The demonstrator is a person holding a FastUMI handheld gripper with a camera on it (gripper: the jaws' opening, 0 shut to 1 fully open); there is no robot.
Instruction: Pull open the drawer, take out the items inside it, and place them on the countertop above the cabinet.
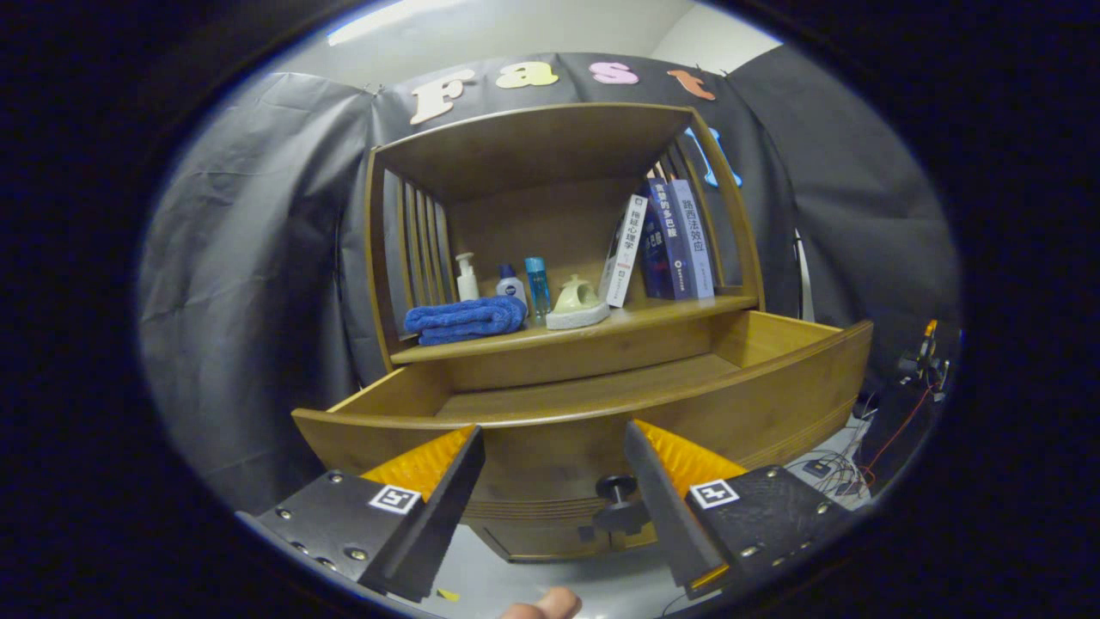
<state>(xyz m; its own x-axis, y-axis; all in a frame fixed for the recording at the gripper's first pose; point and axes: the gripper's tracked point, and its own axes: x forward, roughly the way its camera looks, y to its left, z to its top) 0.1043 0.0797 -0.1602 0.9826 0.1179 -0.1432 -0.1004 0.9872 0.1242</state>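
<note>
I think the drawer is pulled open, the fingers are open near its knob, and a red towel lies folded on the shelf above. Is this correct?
Not quite: the gripper view shows the folded towel on the shelf is blue, not red. The rest holds: the drawer is pulled open, and the gripper has its fingers open, with the knob between them, close to one finger.

The wooden drawer [601, 404] stands pulled out toward the near side, its bare floor showing and its dark round knob [617, 488] on the front panel. On the countertop [653, 316] above lie a folded blue towel [466, 319], small bottles [503, 284] and a pale dish [577, 303].
</note>
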